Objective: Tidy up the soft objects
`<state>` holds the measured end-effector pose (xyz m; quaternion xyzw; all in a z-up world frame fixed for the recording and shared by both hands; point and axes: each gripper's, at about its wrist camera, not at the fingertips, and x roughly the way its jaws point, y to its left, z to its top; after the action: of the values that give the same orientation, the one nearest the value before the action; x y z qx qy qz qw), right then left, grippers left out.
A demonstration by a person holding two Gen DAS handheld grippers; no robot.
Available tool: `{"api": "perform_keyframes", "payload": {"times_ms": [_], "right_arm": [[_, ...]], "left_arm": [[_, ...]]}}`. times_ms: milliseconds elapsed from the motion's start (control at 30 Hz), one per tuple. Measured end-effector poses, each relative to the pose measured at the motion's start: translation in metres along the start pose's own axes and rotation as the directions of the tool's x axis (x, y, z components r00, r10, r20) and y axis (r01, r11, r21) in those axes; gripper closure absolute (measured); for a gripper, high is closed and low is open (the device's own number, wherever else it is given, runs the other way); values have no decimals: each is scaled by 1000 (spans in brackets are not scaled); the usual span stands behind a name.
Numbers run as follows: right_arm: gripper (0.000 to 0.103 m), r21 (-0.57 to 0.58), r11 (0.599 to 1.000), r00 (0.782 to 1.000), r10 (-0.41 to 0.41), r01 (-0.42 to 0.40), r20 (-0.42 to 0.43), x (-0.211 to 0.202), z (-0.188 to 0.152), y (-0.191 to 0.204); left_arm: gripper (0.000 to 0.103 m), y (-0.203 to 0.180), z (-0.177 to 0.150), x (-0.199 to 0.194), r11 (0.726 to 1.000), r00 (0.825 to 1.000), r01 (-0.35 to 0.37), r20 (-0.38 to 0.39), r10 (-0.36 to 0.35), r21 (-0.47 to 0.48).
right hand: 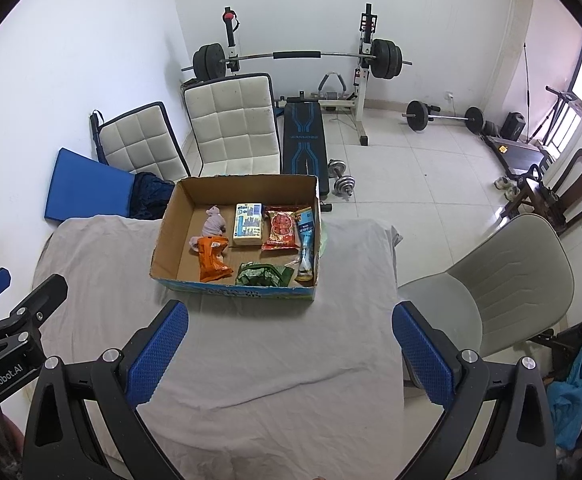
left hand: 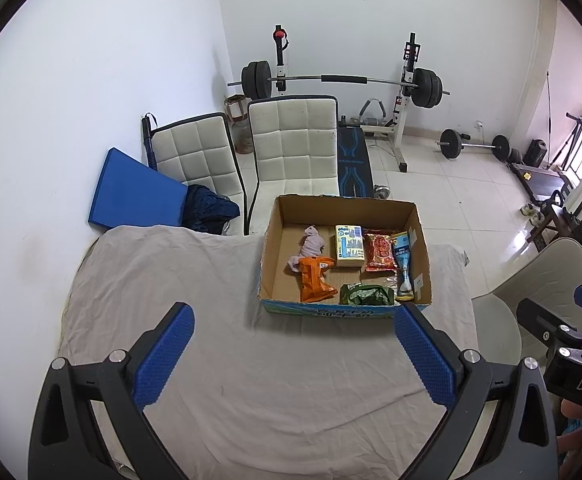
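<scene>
An open cardboard box [left hand: 271,256] [right hand: 171,220] stands on the cloth-covered table [left hand: 171,280] [right hand: 103,248]. In it lie a pink soft toy [left hand: 309,246] [right hand: 213,222], an orange packet [left hand: 315,280] [right hand: 211,258], a yellow-white tissue pack [left hand: 348,245] [right hand: 247,225], a red packet [left hand: 379,250] [right hand: 281,228], a green packet [left hand: 365,294] [right hand: 263,274] and a blue-white pouch [left hand: 405,266] [right hand: 306,242]. My left gripper [left hand: 293,354] is open and empty, above the table in front of the box. My right gripper [right hand: 291,354] is open and empty, likewise in front of the box.
Two white padded chairs [left hand: 295,144] [right hand: 233,124] and a blue mat [left hand: 131,192] stand behind the table. A beige chair [right hand: 503,276] is at the table's right. A barbell rack [left hand: 339,80] and weights are at the far wall.
</scene>
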<state>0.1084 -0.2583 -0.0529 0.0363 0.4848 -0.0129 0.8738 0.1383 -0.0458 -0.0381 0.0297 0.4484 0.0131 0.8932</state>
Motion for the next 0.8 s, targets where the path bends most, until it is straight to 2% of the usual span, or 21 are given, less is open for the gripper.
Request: {"api": "perform_keyframes", "payload": {"times_ms": [800], "right_arm": [[0,7,1000,1000,-3,3,12,-6,7,3]], "left_arm": [[0,1,7,-8,1000,1000,16,25,-16,5]]}}
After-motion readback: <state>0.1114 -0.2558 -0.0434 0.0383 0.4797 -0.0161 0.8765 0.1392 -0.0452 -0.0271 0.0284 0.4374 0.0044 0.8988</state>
